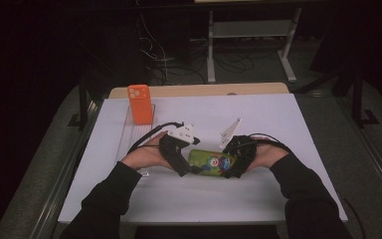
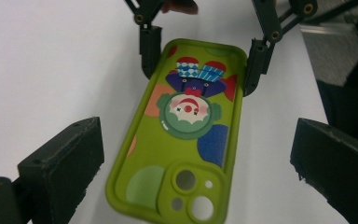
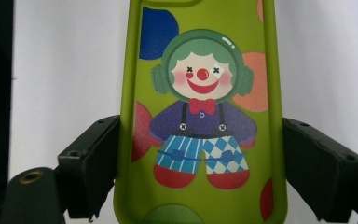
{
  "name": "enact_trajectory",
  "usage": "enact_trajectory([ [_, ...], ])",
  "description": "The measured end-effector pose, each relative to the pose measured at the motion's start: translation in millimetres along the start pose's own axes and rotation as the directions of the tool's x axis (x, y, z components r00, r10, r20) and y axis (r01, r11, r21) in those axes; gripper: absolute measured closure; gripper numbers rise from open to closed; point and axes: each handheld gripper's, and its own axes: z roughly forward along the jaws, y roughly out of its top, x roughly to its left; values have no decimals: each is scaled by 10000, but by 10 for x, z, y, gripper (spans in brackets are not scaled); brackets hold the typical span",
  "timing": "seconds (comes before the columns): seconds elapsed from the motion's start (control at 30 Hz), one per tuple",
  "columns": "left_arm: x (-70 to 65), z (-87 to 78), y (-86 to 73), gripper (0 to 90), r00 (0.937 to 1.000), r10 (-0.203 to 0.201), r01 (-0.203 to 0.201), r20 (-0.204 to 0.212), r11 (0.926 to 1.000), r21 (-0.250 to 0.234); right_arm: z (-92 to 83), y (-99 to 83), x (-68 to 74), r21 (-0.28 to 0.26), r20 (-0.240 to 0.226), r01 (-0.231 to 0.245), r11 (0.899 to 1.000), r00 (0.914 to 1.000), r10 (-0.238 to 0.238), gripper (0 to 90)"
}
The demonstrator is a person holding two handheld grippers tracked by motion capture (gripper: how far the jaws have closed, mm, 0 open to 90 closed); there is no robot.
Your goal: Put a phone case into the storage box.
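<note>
High view: at the centre of the frame, a green rubbery phone case printed with a clown (image 1: 210, 162) sits over the white matt table top (image 1: 258, 199), its ends hidden by the two black tools, so whether it touches the surface cannot be told. The left gripper (image 1: 195, 169) meets its left end and the right gripper (image 1: 227, 172) its right end; dark sleeves enter from the bottom edge. An orange phone case with rounded corners (image 1: 140, 103) stands upright in the upper left, in a clear plastic tray (image 1: 129, 134) whose edges are faint and hard to trace. Left gripper view: the green case (image 2: 182, 130) lies lengthwise up the frame, camera cut-outs nearest the lens, its lower edge blurred. The left gripper (image 2: 198, 175) has its blocky black jaws spread wide at lower left and lower right, clear of the case's sides. At the top, the right gripper (image 2: 205, 60) pinches the far end between narrow pads. Right gripper view: the case (image 3: 200, 116) is cut off at top and bottom, glossy with a raised rim; the right gripper (image 3: 200, 168) presses its ridged black jaws against both long edges.
</note>
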Motion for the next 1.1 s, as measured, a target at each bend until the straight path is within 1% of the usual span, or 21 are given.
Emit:
enact_trajectory([
  [0.07,-11,27,-4,22,9998,142,-145,136,9997,218,23,30,32,70,-85,151,9999,9999,-150,155],
  [0.17,-39,72,-17,22,9993,224,-238,314,9987,453,51,70,71,148,-233,340,9993,9992,-337,155],
  [0.3,-51,122,-30,22,9977,534,-566,420,9952,796,47,113,112,180,-242,530,9984,9983,-526,155],
  [0.43,-61,179,-43,22,9968,568,-625,566,9924,1057,35,154,154,170,-317,742,9971,9968,-736,155],
  [0.53,-78,228,-51,22,9960,572,-655,691,9900,1246,23,186,183,165,-259,886,9959,9958,-882,155],
  [0.57,-78,242,-53,23,9948,687,-784,758,9880,1331,18,194,191,143,-283,904,9958,9955,-900,155],
  [0.63,-90,273,-60,24,9945,632,-749,830,9864,1460,10,207,202,65,-307,994,9950,9946,-991,155],
  [0.67,-103,288,-64,36,9953,529,-642,812,9875,1440,4,212,206,77,-315,1013,9948,9944,-1010,155],
  [0.7,-108,299,-66,56,9952,538,-654,815,9870,1470,0,215,210,95,-313,1031,9946,9942,-1027,155],
  [0.73,-108,306,-65,58,9950,558,-685,829,9849,1589,2,217,211,71,-329,1066,9943,9938,-1063,155],
  [0.8,-115,322,-72,63,9947,569,-704,861,9841,1629,-2,218,213,65,-325,1070,9942,9938,-1068,155],
  [0.83,-110,322,-70,66,9938,664,-810,889,9817,1721,-4,218,213,66,-320,1063,9943,9938,-1060,155],
  [0.97,-104,321,-71,117,9942,741,-871,780,9801,1782,-6,218,218,81,-318,1061,9943,9939,-1058,155],
  [1.0,-101,319,-72,129,9943,751,-875,755,9801,1781,-3,219,217,71,-337,1068,9943,9937,-1065,155],
  [1.03,-114,324,-78,136,9953,534,-660,805,9844,1631,-1,219,218,69,-352,1075,9942,9936,-1072,155],
  [1.1,-110,317,-79,137,9950,564,-692,823,9844,1621,-3,220,218,52,-372,1080,9941,9935,-1078,155],
])
